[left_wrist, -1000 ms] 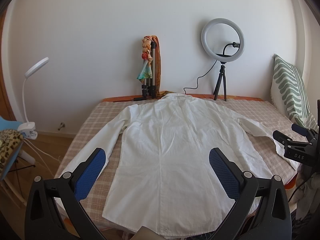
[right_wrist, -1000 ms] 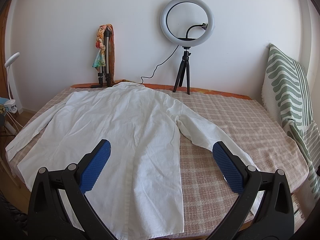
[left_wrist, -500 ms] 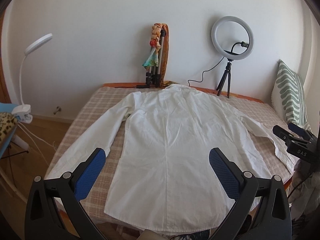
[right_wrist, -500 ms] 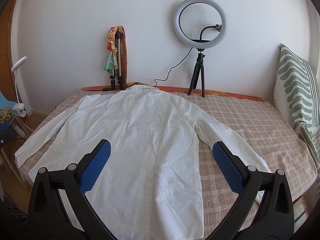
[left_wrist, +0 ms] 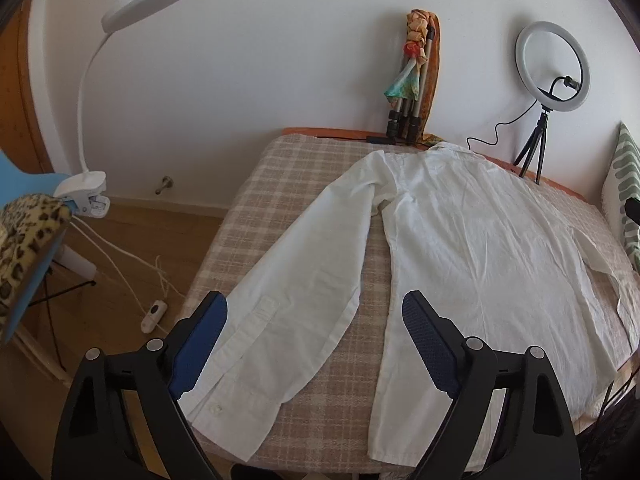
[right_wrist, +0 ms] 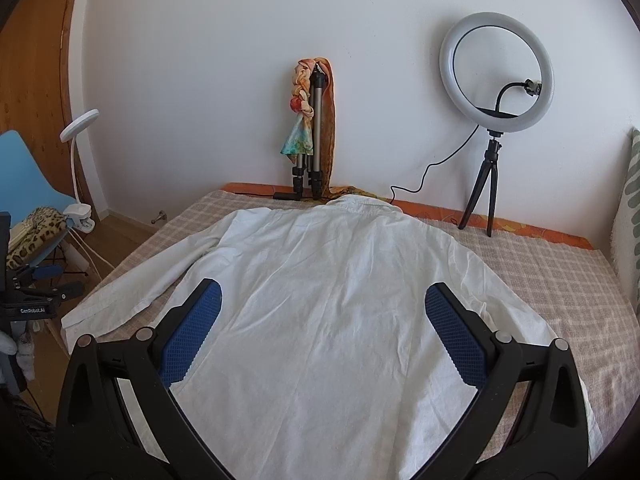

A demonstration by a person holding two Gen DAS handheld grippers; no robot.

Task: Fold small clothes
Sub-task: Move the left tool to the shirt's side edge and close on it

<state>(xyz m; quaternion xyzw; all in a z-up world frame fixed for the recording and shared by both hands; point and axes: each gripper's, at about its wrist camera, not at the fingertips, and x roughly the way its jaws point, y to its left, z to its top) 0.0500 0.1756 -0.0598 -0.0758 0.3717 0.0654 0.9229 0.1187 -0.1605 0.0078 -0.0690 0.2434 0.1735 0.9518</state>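
Observation:
A white long-sleeved shirt (left_wrist: 480, 248) (right_wrist: 332, 264) lies spread flat, back up, on the checked bed cover (left_wrist: 288, 184), collar toward the wall. In the left wrist view, my left gripper (left_wrist: 316, 304) hovers over the shirt's left sleeve (left_wrist: 304, 280) near the bed's front left corner. Its jaws are closing, with the sleeve lying below and between them and not pinched. The buttoned cuff (left_wrist: 236, 392) lies by the left finger. My right gripper (right_wrist: 323, 290) stands open above the middle of the shirt's back, holding nothing.
At the wall stand a ring light on a small tripod (left_wrist: 552, 68) (right_wrist: 496, 76) and a folded tripod draped with a scarf (left_wrist: 416, 76). A clip lamp (left_wrist: 92, 80), a blue chair with leopard cloth (left_wrist: 24, 232) and floor cables sit left of the bed. A green-striped pillow (left_wrist: 626, 184) lies right.
The left gripper has swung left and lower, from the shirt's body to its left sleeve, and its jaws have narrowed a little. The right gripper has shifted left, from the right sleeve to the shirt's back.

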